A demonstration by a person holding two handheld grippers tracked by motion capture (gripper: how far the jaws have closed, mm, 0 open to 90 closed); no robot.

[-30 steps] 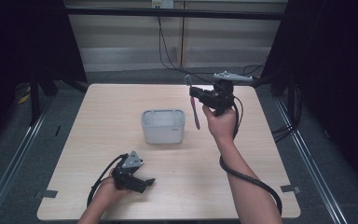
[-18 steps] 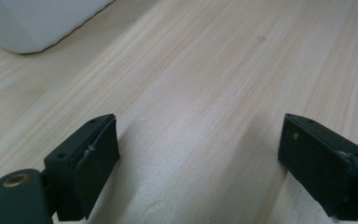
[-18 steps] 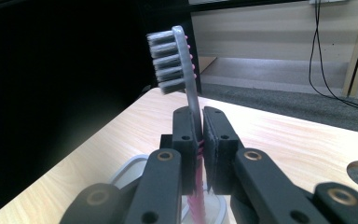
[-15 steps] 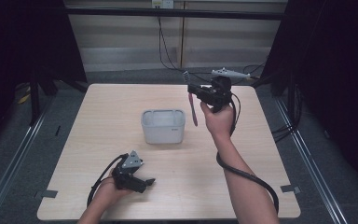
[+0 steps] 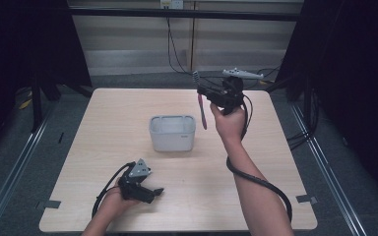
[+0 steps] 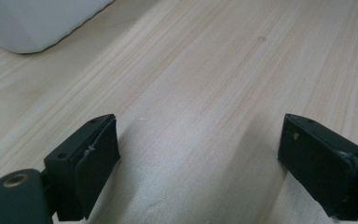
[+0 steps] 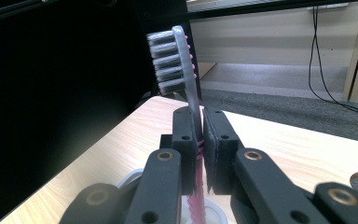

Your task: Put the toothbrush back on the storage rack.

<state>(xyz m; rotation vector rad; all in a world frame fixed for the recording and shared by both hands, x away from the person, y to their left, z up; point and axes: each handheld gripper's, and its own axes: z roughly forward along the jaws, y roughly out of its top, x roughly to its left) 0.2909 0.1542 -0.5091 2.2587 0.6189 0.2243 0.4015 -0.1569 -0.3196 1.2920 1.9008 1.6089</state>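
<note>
The right gripper (image 5: pixel 200 91) pinches a toothbrush (image 5: pixel 202 109) upright, bristles up, held in the air just right of the white holder cup (image 5: pixel 172 132). The left gripper (image 5: pixel 153 193) rests spread on the table (image 5: pixel 103 113) near the cup's front-left.

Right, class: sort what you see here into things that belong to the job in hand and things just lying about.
Belongs to the job:
- toothbrush, clamped upright in the right gripper
- white tub on the table

Just about:
- left gripper, open, resting on the table
- cables behind the table
</note>
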